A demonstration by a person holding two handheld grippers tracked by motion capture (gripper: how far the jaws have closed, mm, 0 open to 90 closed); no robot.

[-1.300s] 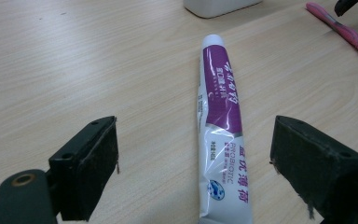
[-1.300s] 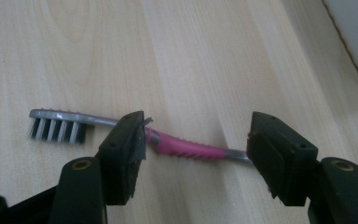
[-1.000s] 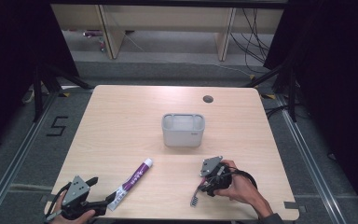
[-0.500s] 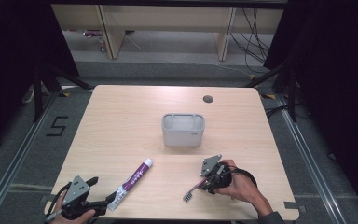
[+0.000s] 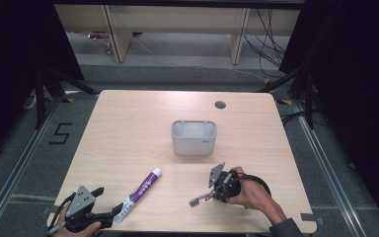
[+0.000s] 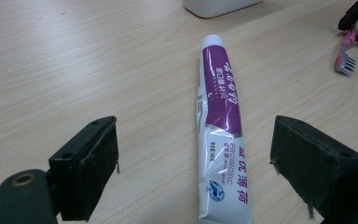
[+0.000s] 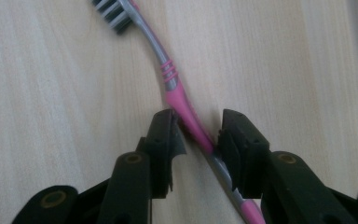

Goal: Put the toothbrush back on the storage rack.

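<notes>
Toothbrush point(image 7: 177, 93), pink and grey, lies on the pale wooden desk point(image 5: 128, 138) near its front right part, bristled head pointing toward the person's left in the high view. The right gripper point(image 7: 198, 135) straddles its handle; the jaws have just been closing, and the handle runs slantwise between the pads, touching or all but touching both, though a firm pinch cannot be made out. In the high view the right gripper point(image 5: 217, 185) sits low over the desk with the toothbrush point(image 5: 200, 198) sticking out leftward.

The left gripper point(image 6: 193, 154) stands wide open at the front left corner, its pads well apart on either side of the crimped end of a white and purple toothpaste tube point(image 6: 221, 135), touching neither side. The tube lies flat, cap end toward a grey rectangular container point(image 5: 194, 137) standing mid-desk.
</notes>
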